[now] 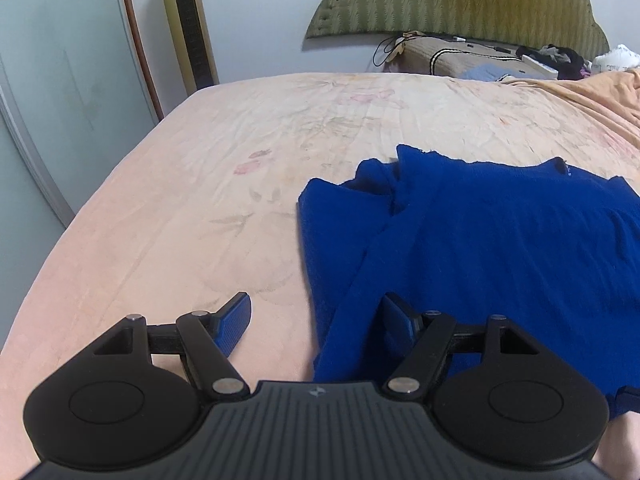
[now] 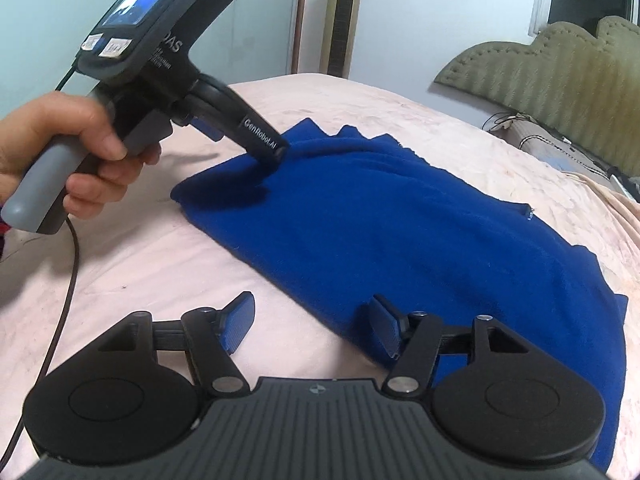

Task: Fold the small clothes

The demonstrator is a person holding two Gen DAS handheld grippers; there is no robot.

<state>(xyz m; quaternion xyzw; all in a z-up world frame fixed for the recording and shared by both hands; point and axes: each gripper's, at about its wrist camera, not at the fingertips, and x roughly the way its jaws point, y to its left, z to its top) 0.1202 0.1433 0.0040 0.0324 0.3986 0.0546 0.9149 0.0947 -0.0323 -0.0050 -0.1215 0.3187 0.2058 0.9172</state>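
A bright blue garment (image 1: pixel 480 240) lies partly folded on the pink bed sheet (image 1: pixel 200 200). It also shows in the right wrist view (image 2: pixel 400 232). My left gripper (image 1: pixel 316 320) is open, straddling the garment's near left edge: left finger over the sheet, right finger over the cloth. In the right wrist view the left gripper (image 2: pixel 276 156) presses down near the garment's far left corner. My right gripper (image 2: pixel 312 320) is open at the garment's near edge, its right finger over the cloth, its left finger over the sheet.
A green padded headboard (image 1: pixel 460 0) and pillows with clutter (image 1: pixel 500 60) are at the far end. A gold tower fan (image 1: pixel 188 28) stands by the wall beyond the bed's left edge. A cable (image 2: pixel 68 272) trails from the left handle across the sheet.
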